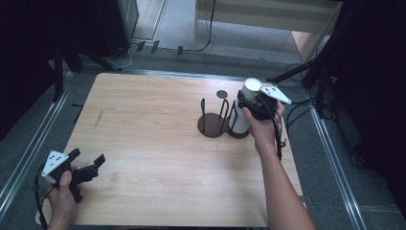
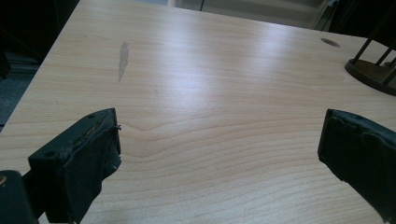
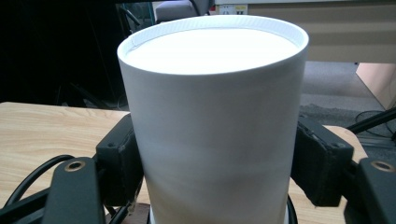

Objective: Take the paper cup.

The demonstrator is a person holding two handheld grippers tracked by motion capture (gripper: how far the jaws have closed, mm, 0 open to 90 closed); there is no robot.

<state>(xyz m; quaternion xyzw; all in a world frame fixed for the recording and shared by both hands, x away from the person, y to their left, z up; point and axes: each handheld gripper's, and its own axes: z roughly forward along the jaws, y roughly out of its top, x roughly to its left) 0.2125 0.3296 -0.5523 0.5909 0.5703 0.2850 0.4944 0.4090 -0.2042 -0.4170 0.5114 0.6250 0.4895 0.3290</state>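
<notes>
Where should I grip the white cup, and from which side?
Grip the white cup across its mid wall, coming in level from the person's side. It stands upright on the dark rack, and its round straight wall suits opposed jaws; the right gripper is already clamped there.

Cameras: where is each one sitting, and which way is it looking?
High view: above the table, looking down; both forearms and grippers show.
Left gripper view: rides the left gripper, facing along bare tabletop; open jaws show.
Right gripper view: rides the right gripper, facing the white cup.
High and left gripper views share the dark rack.
</notes>
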